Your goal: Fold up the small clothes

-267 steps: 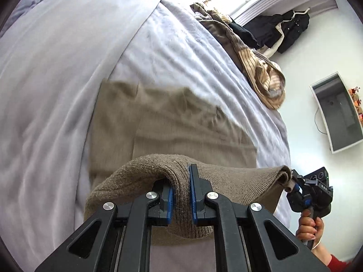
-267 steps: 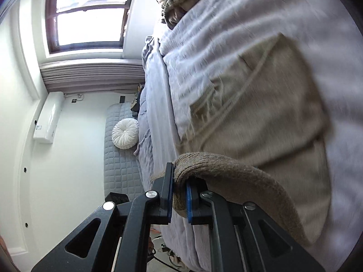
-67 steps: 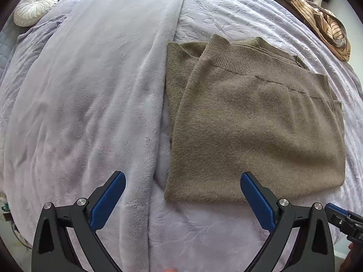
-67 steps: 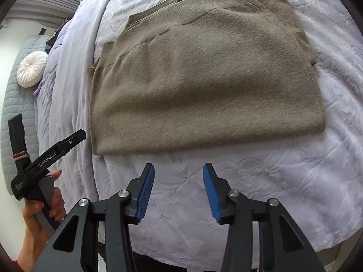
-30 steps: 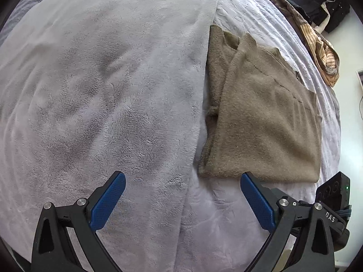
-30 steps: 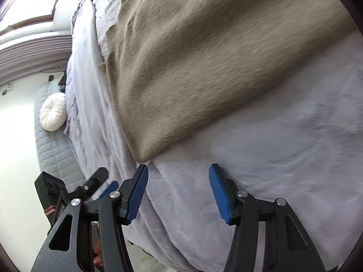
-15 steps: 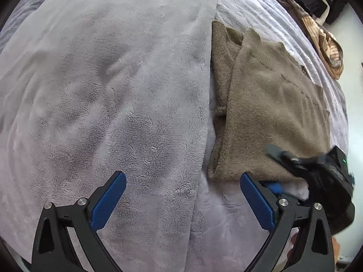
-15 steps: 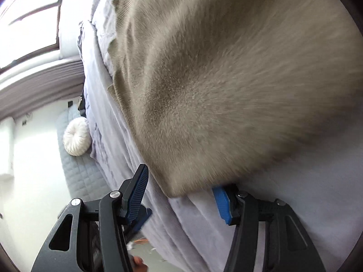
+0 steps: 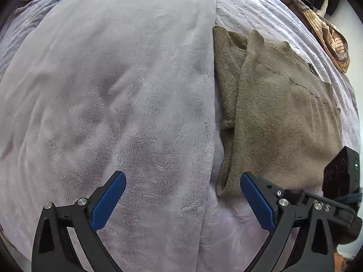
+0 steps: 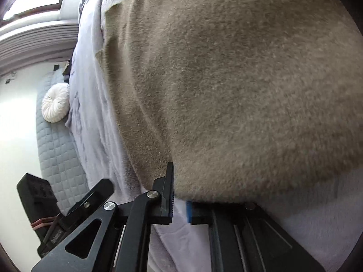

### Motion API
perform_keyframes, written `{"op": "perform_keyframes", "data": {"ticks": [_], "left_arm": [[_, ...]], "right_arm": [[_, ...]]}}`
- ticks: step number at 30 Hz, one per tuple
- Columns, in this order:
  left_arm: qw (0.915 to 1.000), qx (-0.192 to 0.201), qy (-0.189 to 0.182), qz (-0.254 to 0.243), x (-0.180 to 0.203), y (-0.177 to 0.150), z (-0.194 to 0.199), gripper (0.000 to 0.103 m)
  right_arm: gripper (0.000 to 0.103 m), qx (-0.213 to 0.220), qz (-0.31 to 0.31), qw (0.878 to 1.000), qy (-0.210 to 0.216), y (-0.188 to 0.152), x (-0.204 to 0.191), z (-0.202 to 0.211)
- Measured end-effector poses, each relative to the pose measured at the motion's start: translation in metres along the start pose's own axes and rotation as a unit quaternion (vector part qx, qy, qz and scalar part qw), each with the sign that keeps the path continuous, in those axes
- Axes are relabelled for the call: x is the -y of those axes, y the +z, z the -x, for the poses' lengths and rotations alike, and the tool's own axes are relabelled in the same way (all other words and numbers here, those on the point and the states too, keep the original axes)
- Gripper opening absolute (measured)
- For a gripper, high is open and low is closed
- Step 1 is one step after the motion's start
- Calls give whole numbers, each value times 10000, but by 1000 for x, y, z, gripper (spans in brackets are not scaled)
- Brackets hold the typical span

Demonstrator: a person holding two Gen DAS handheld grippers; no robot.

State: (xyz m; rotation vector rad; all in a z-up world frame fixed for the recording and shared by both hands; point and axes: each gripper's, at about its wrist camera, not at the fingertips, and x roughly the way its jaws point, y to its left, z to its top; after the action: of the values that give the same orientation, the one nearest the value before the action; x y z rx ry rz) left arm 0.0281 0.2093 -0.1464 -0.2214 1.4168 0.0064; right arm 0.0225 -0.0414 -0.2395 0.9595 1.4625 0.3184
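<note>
A folded olive-brown knit sweater (image 9: 281,122) lies flat on the lilac bed cover (image 9: 238,6); it fills most of the right wrist view (image 10: 238,79). My left gripper (image 9: 181,195) is wide open and empty, hovering over the bed, its right finger just short of the sweater's near left corner. My right gripper (image 10: 180,204) is nearly shut, its jaws closing on the sweater's near edge, with one finger under the cloth. Its body shows in the left wrist view (image 9: 340,181) at the sweater's near right edge.
A fluffy pale lilac blanket (image 9: 113,90) covers the bed's left half. A heap of striped and dark clothes (image 9: 326,29) lies at the far right. A round white cushion (image 10: 55,103) rests against a grey quilted headboard (image 10: 54,154).
My right gripper has pushed in to the sweater's near edge and closed from open to nearly shut on it. My left gripper stays open and has shifted little.
</note>
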Motion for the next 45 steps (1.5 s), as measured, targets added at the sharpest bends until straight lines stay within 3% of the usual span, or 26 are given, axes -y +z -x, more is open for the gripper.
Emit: {"op": "perform_keyframes", "data": {"ticks": [1, 3, 4, 12, 18, 22, 25, 26, 27, 28, 29, 32, 35, 37, 41, 45], "left_arm": [[10000, 3, 0, -15, 2, 2, -1, 101], [10000, 8, -10, -34, 6, 5, -3, 101], [10000, 13, -11, -36, 7, 6, -3, 101], [9997, -50, -219, 24, 11, 12, -11, 101], [9896, 66, -1305, 595, -21, 21, -6, 101], [9842, -72, -1649, 634, -24, 28, -11, 101], [9772, -125, -2027, 621, -18, 33, -14, 101], [9737, -163, -2187, 612, -13, 36, -16, 101], [9717, -184, -2277, 606, -10, 37, -17, 101], [9692, -224, -2381, 587, -6, 37, -18, 101], [9677, -270, -2443, 568, -2, 39, -19, 101], [9576, -373, -2805, 533, 8, 51, -23, 101], [9410, -451, -3311, 538, 16, 68, -30, 101], [9348, -498, -3478, 532, 22, 80, -36, 101], [9325, -702, -3516, 430, 47, 107, -57, 101], [9432, -714, -3246, -32, 86, 126, -66, 101]], "right_arm": [[18, -26, 24, 10000, -42, -2, 0, 2], [48, -129, 90, 9999, 21, -7, -3, 6], [51, -109, 88, 9998, 116, -10, -4, 8], [52, 13, -112, 9995, 310, -17, 9, 22], [52, 229, -306, 9978, 545, -12, 18, 34], [52, 424, -564, 9946, 762, -5, 23, 31], [52, 496, -1026, 9867, 1162, 0, 28, 20], [50, 485, -1207, 9820, 1369, 1, 29, 15], [28, 461, -1332, 9791, 1468, 2, 30, 12], [14, 444, -1429, 9767, 1539, 5, 30, 11], [8, 443, -1507, 9744, 1606, 7, 30, 11], [8, 435, -1508, 9665, 2033, 13, 22, 21], [8, 494, -1093, 9678, 2211, 21, 2, 43], [8, 519, -858, 9689, 2263, 26, -9, 54], [8, 557, -554, 9723, 2203, 32, -21, 69], [8, 455, -276, 9788, 1977, 31, -28, 67]]}}
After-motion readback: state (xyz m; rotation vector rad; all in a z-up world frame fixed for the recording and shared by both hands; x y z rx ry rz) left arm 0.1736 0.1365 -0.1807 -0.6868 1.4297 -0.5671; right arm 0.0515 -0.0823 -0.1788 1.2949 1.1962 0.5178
